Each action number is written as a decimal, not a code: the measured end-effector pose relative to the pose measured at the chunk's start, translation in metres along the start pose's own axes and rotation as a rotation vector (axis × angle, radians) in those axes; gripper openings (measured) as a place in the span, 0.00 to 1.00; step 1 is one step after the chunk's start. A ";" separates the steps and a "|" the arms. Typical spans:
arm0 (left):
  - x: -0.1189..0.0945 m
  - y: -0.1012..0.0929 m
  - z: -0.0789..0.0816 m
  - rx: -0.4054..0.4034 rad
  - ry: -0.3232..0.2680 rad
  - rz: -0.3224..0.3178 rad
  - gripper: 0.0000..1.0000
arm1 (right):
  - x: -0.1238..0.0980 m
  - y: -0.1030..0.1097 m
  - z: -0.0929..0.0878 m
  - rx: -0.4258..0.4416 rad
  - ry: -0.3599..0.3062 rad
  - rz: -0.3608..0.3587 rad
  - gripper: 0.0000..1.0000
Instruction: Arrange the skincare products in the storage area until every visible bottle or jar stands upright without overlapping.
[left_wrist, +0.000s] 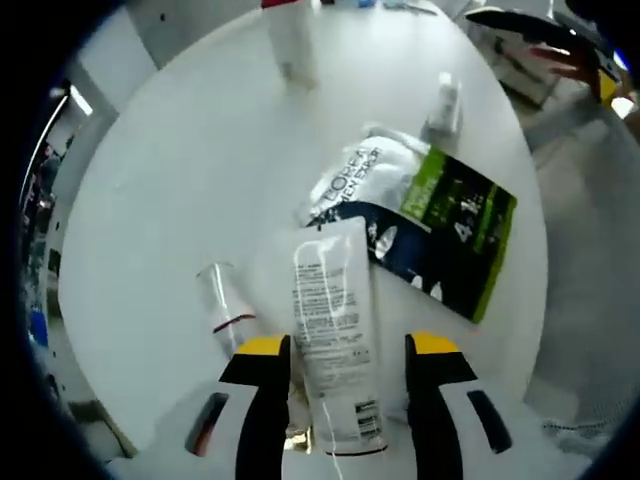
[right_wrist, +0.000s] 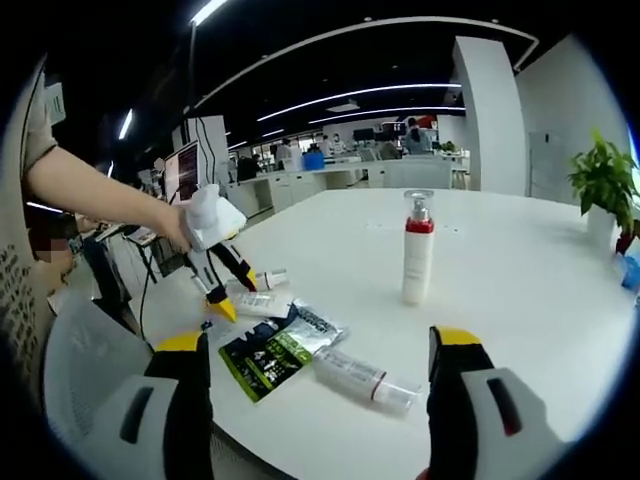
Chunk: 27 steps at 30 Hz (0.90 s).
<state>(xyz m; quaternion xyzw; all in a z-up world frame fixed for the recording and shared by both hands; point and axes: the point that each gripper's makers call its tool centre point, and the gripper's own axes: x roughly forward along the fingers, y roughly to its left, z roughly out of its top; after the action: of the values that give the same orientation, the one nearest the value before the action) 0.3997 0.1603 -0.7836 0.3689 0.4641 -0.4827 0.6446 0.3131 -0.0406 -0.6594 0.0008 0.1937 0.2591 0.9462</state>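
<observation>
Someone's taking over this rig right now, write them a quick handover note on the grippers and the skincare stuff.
Left gripper: open, fingers either side of a white tube lying flat on the white table.
Right gripper: open, holding nothing, above the table edge.
Standing: red-collared pump bottle.
Lying: clear tube, small white bottle, green-and-black sachet overlapping a silver sachet.
Left: stand the lying tubes and bottle up, separate the sachets.

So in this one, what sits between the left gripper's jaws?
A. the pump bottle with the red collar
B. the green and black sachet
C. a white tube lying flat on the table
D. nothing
C: in the left gripper view the white tube lies flat on the table between the open jaws of the left gripper; the pump bottle stands upright well away from it.
</observation>
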 end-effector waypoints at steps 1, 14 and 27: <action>0.001 0.000 0.000 0.000 0.003 -0.002 0.43 | 0.000 0.000 0.000 -0.001 0.001 0.000 0.90; 0.005 0.006 0.002 -0.033 0.026 -0.017 0.32 | 0.002 -0.003 -0.002 0.011 0.007 -0.006 0.89; 0.002 0.009 0.002 -0.145 -0.021 0.016 0.25 | 0.002 -0.001 -0.002 0.008 0.010 -0.003 0.88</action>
<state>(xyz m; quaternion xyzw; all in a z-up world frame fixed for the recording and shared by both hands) 0.4095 0.1601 -0.7847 0.3198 0.4880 -0.4464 0.6785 0.3147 -0.0411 -0.6622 0.0031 0.1995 0.2568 0.9457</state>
